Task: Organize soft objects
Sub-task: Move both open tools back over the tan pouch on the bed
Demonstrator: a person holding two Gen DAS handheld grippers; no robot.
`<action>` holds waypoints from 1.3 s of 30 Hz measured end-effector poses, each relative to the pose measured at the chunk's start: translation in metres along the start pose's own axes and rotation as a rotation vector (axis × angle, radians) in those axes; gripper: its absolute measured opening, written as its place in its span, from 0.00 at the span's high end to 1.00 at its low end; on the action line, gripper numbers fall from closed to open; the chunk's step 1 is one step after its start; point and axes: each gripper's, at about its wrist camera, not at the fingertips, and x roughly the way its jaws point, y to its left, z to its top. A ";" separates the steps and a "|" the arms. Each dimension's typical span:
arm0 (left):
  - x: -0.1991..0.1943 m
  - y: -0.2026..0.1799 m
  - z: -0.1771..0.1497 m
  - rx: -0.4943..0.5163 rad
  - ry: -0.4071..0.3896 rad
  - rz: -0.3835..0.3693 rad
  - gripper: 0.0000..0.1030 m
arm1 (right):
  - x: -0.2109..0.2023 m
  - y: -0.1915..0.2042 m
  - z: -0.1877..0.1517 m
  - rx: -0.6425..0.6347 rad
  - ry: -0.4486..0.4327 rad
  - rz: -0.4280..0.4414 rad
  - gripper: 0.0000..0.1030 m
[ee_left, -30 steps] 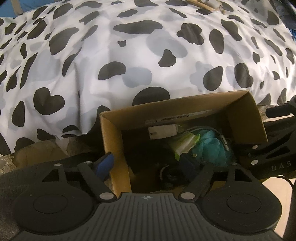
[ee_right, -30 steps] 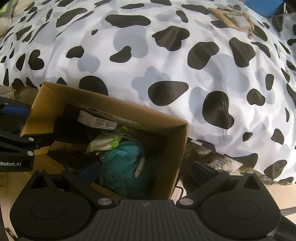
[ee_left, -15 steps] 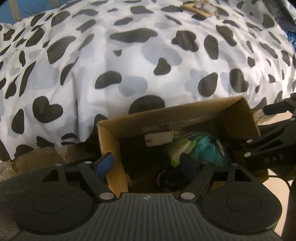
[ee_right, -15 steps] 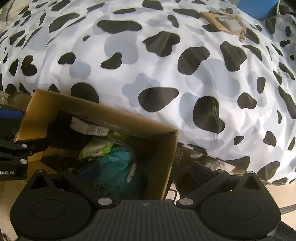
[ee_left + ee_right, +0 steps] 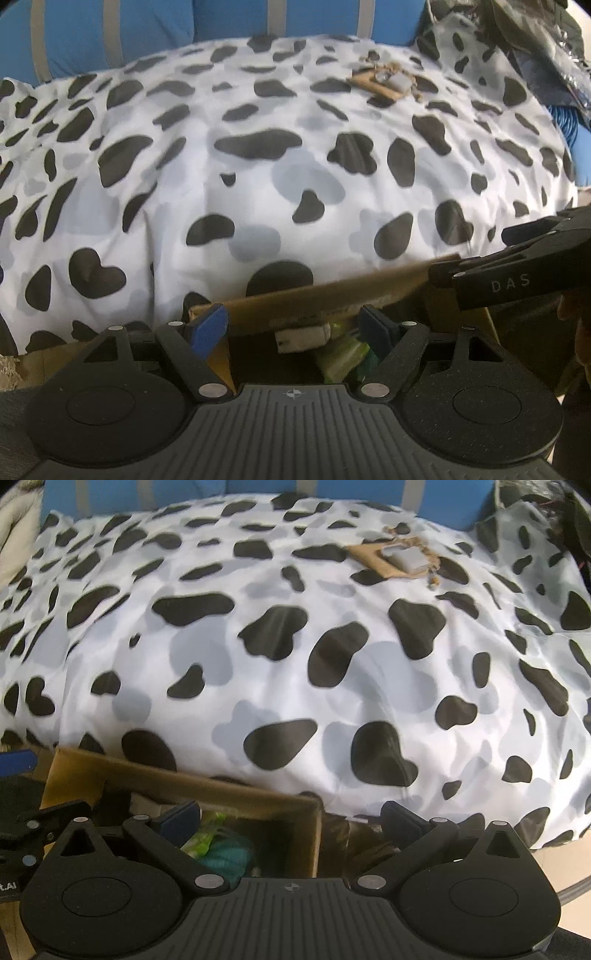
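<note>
Right now the left gripper (image 5: 291,323) is spread wide and holds nothing. Low in the left wrist frame, just past its fingers, sits the cardboard box (image 5: 332,299). Inside lie a white packet (image 5: 303,336) and a green soft thing (image 5: 341,356). The right gripper (image 5: 290,818) is spread and empty too. Its left finger hangs over the box (image 5: 184,782), above a teal puff (image 5: 229,856) at the lower left. Above both, the cow-spotted blanket (image 5: 295,646) covers the bed. The right gripper looks nearer the puff.
</note>
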 end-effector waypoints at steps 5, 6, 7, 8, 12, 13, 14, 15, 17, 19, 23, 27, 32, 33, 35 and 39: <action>-0.008 -0.001 0.005 -0.003 -0.060 0.010 0.24 | -0.009 -0.001 0.002 0.002 -0.071 -0.013 0.00; -0.008 0.000 0.007 -0.005 -0.068 0.009 0.24 | -0.011 -0.001 0.003 -0.003 -0.086 -0.028 0.00; -0.009 0.000 0.008 -0.008 -0.078 0.008 0.24 | -0.011 -0.001 0.004 -0.007 -0.098 -0.045 0.00; -0.010 0.000 0.010 -0.011 -0.086 0.008 0.24 | -0.012 -0.002 0.005 -0.011 -0.107 -0.063 0.00; -0.009 -0.002 0.015 0.003 -0.104 0.023 0.24 | -0.014 -0.004 0.009 -0.014 -0.147 -0.127 0.00; -0.008 -0.003 0.016 0.008 -0.106 0.029 0.24 | -0.015 -0.004 0.010 -0.014 -0.154 -0.142 0.00; -0.007 -0.003 0.018 0.009 -0.108 0.032 0.24 | -0.015 -0.006 0.011 -0.013 -0.163 -0.157 0.00; -0.007 -0.003 0.020 0.006 -0.110 0.031 0.24 | -0.015 -0.007 0.012 -0.012 -0.169 -0.168 0.00; -0.006 -0.001 0.024 -0.004 -0.118 0.022 0.24 | -0.016 -0.011 0.014 -0.003 -0.182 -0.185 0.00; -0.006 -0.001 0.027 -0.010 -0.132 0.012 0.24 | -0.017 -0.016 0.018 0.015 -0.205 -0.195 0.00; -0.003 -0.003 0.038 0.007 -0.168 -0.009 0.24 | -0.020 -0.027 0.026 0.050 -0.263 -0.200 0.00; 0.003 -0.007 0.050 0.036 -0.198 -0.019 0.24 | -0.021 -0.036 0.037 0.057 -0.303 -0.208 0.00; 0.013 -0.009 0.066 0.066 -0.216 -0.036 0.24 | -0.023 -0.049 0.050 0.074 -0.361 -0.209 0.00; 0.015 -0.010 0.069 0.072 -0.217 -0.035 0.24 | -0.022 -0.050 0.051 0.079 -0.368 -0.205 0.00; 0.019 -0.011 0.075 0.083 -0.220 -0.035 0.24 | -0.021 -0.052 0.055 0.071 -0.370 -0.195 0.00; 0.026 -0.012 0.087 0.088 -0.224 -0.040 0.24 | -0.017 -0.053 0.062 0.030 -0.378 -0.180 0.00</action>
